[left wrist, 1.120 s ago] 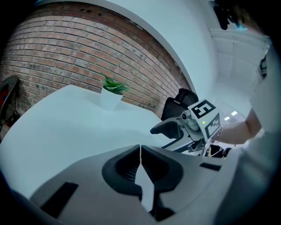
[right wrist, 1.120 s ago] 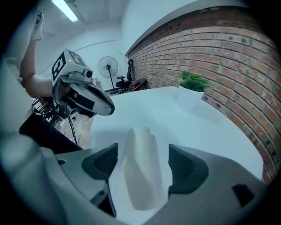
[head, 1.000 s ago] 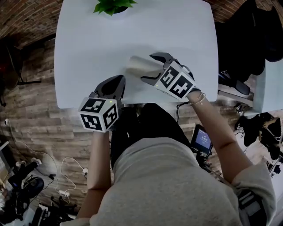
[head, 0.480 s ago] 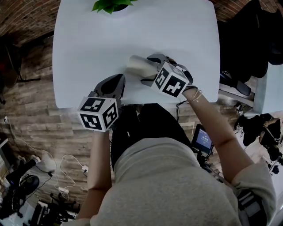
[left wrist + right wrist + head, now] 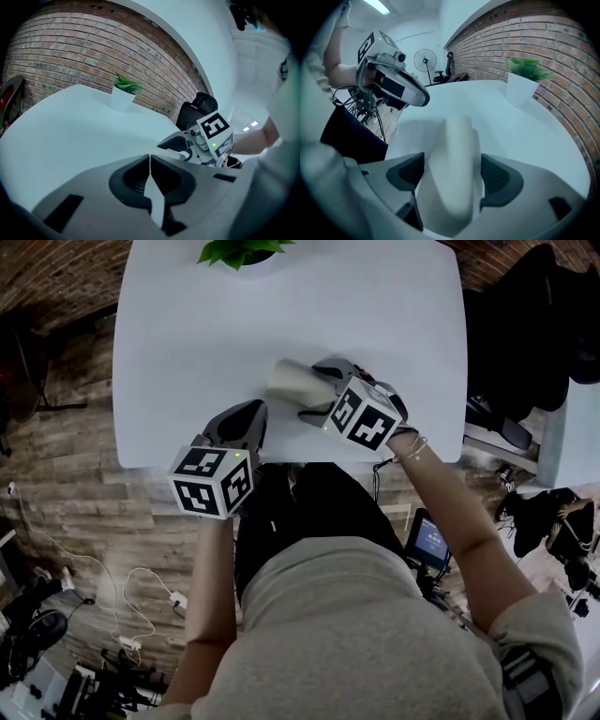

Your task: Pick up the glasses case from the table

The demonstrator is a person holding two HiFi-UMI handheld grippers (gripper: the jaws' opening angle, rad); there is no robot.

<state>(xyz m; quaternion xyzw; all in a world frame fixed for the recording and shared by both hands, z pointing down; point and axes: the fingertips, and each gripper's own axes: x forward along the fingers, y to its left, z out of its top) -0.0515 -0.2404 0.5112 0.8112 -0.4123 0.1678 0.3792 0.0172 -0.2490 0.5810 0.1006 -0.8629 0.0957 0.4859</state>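
Note:
The pale, elongated glasses case (image 5: 292, 381) lies on the white table (image 5: 234, 324), near its front edge. My right gripper (image 5: 320, 389) points steeply down over the case's near end. In the right gripper view the case (image 5: 454, 140) fills the gap between the two dark pads (image 5: 408, 172), which stand close at its sides without clearly pressing. The jaws are open. My left gripper (image 5: 253, 411) hovers at the table's front edge, left of the case. Its jaws are shut with nothing between them (image 5: 150, 158).
A green plant in a white pot (image 5: 239, 251) stands at the table's far edge. A brick wall (image 5: 70, 61) runs behind the table. Below the front edge are the person's lap and a wooden floor (image 5: 84, 493) with cables. Dark bags and chairs (image 5: 534, 315) sit to the right.
My right gripper has come down over the case, so that its jaws now straddle the near end. The left gripper has stayed in place.

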